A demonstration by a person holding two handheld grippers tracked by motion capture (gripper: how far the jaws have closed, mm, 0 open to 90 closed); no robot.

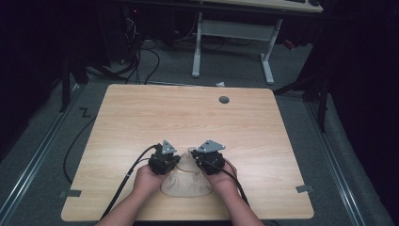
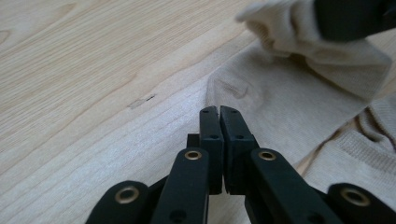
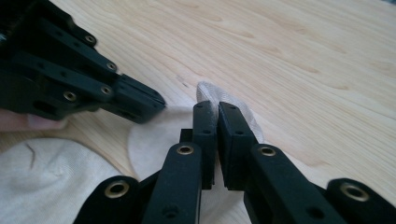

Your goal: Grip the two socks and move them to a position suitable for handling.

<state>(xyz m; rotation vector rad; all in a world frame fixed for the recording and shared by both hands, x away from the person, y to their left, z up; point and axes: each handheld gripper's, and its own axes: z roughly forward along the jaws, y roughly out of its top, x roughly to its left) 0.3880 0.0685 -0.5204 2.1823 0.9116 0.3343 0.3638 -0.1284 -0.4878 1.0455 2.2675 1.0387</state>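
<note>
Hands low at table's near edge, left gripper fingers clenched beside beige cloth, right gripper pinching its edge.

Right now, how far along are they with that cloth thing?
Early, by the look of it. The beige knitted garment lies bunched on the light wooden table. The right gripper is shut on a raised fold; the left gripper is shut over its edge. Any spreading or folding remains.

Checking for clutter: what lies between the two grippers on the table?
In the high view, the beige cloth lies between the left gripper and the right gripper; nothing else is there.
</note>
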